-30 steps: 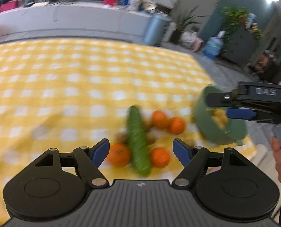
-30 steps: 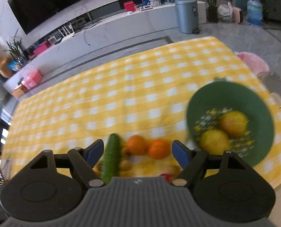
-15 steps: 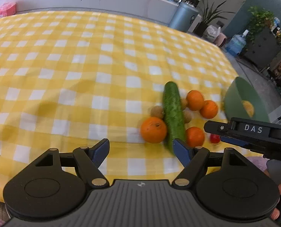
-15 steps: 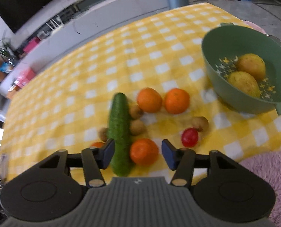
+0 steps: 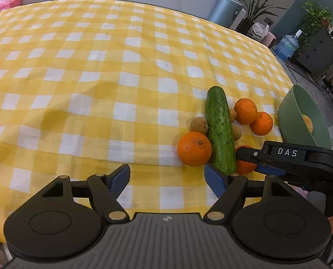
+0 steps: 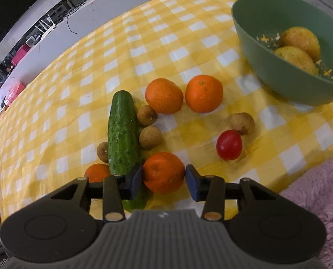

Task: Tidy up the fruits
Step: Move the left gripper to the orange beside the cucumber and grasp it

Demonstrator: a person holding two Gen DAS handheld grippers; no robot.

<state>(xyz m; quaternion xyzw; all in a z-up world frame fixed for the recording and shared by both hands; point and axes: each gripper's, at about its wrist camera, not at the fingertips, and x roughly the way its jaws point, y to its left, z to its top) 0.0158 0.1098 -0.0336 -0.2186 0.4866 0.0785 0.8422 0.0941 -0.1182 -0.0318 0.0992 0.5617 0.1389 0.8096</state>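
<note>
One orange [image 6: 163, 172] between the closing right claw's [image 6: 163, 180] blue pads.

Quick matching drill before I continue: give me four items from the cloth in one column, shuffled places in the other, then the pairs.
1 cucumber
2 cherry tomato
3 yellow fruits
4 nearest orange

A inside the green bowl
B between the closing right gripper fingers
C beside a small brown fruit, right of the pile
D lying lengthwise, left of the oranges

Pairs: 1-D, 2-C, 3-A, 4-B
</note>
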